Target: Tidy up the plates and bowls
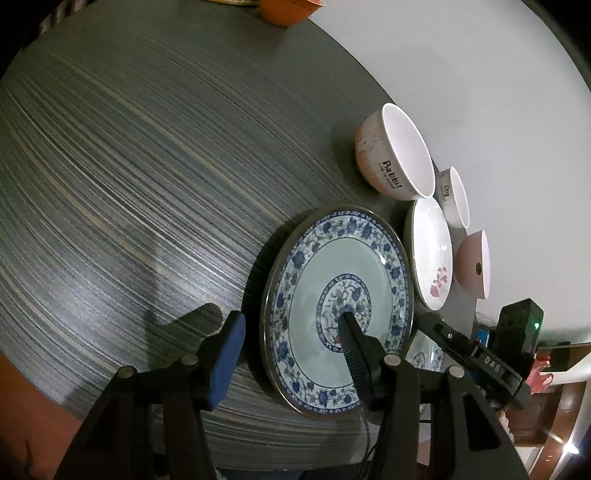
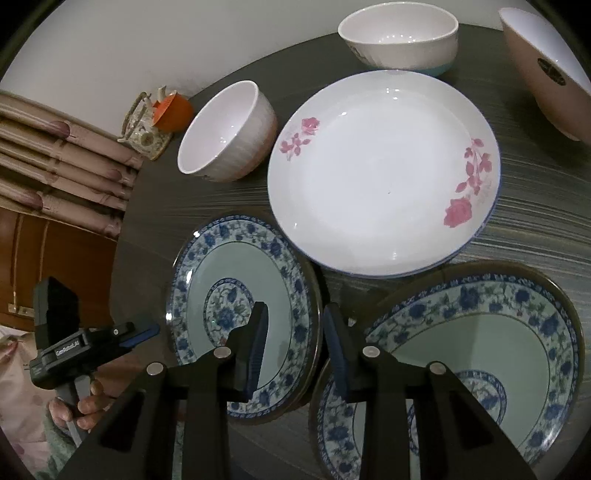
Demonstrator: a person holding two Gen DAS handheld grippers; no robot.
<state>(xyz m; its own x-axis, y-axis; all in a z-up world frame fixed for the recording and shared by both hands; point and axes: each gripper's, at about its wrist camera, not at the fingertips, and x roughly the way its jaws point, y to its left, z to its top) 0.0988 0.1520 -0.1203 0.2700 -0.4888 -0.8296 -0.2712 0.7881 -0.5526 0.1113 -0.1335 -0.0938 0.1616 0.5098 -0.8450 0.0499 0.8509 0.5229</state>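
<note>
In the left wrist view my left gripper (image 1: 291, 323) is open, its jaws either side of the near rim of a blue-and-white floral plate (image 1: 317, 266). The right gripper also shows there (image 1: 461, 343). Behind stand a pink "Rabbit" bowl (image 1: 391, 151), a white rose plate (image 1: 430, 251), a small white bowl (image 1: 456, 197) and a pink bowl (image 1: 474, 264). In the right wrist view my right gripper (image 2: 295, 325) is open over the rim of a small blue floral plate (image 2: 240, 266). A larger blue floral plate stack (image 2: 491, 332) lies right of it. The rose plate (image 2: 380, 170) lies beyond.
A dark streaked round table (image 1: 129, 166) carries everything. An orange cup (image 1: 284, 11) sits at its far edge. In the right wrist view there are a white ribbed bowl (image 2: 229, 133), a white bowl (image 2: 399, 37), a pink bowl (image 2: 546, 70), a teapot (image 2: 144, 129) and the left gripper (image 2: 85, 343).
</note>
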